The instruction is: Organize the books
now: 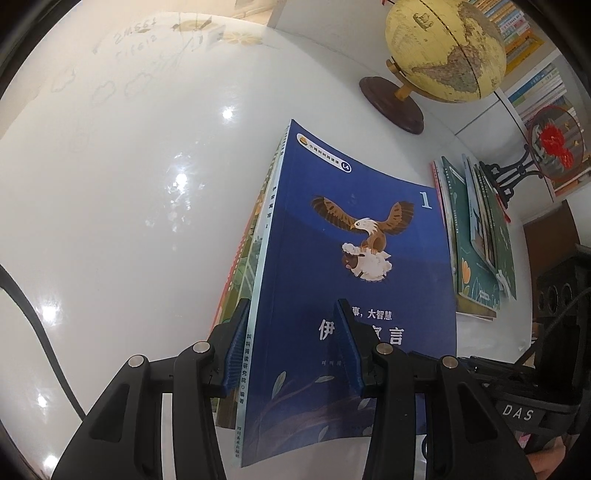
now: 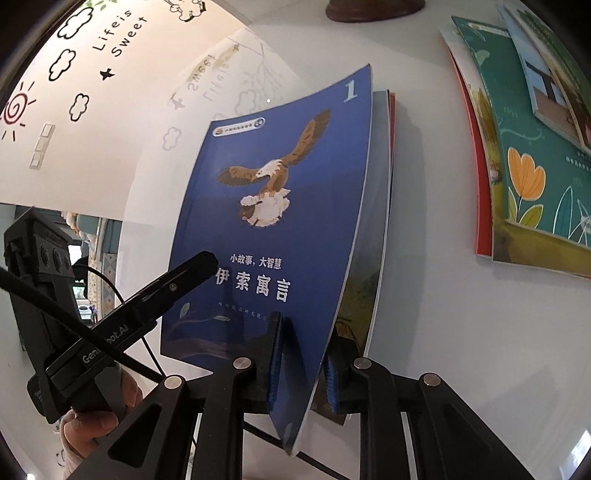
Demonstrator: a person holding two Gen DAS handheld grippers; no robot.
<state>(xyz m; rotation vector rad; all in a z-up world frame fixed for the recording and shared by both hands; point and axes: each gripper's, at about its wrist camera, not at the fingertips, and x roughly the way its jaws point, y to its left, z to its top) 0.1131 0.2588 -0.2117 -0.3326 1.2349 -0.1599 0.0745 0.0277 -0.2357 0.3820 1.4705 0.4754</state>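
While clamped by left hand-held gripper [image 1: 291, 347] and right hand-held gripper [image 2: 303, 363] above bench [image 1: 129, 203], bowed blue book [image 1: 354, 266] and bundle behind: likely to fan or slip through right's loosening pinch.

The blue book [image 1: 354, 266] hides most of the books under it [image 1: 243, 273], the globe [image 1: 445, 51] is cut by the top edge, and shelf spines [image 1: 517, 26] are too small to read.

Two grippers [image 1: 291, 343] [image 2: 303, 365], one globe [image 1: 443, 51], one fan ornament [image 1: 554, 144], two book piles [image 1: 351, 258] [image 1: 476, 236]; books per pile unclear.
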